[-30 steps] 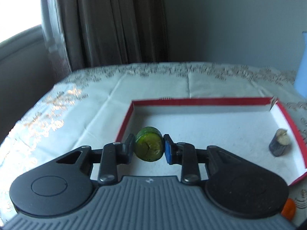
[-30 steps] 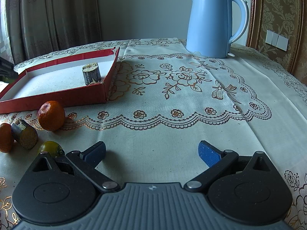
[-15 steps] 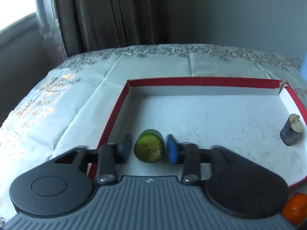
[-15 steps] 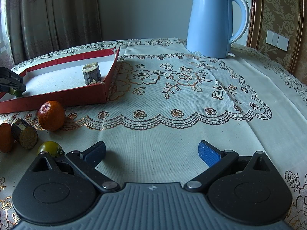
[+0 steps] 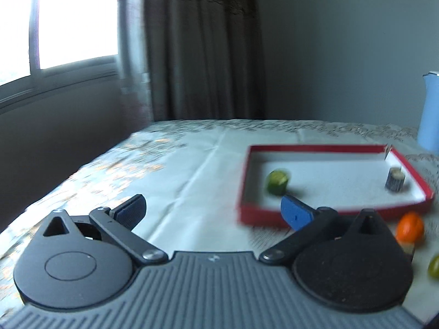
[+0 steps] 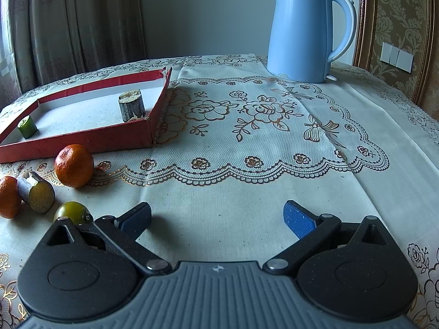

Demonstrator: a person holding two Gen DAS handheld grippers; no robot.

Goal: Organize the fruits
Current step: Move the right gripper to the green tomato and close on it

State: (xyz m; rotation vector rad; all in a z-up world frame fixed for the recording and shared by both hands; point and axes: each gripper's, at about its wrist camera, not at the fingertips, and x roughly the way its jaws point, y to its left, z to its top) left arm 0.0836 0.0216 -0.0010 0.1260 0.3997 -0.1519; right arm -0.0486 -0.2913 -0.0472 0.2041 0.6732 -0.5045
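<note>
The kettle reads "Midea" – no other writing. The left gripper has just been opening, nothing between its jaws; the right gripper gapes empty. The green piece lies in the red tray, with oranges outside.

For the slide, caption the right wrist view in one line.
Open right gripper over the lace tablecloth; two pieces in the red tray, four still outside, blue kettle behind.
</note>
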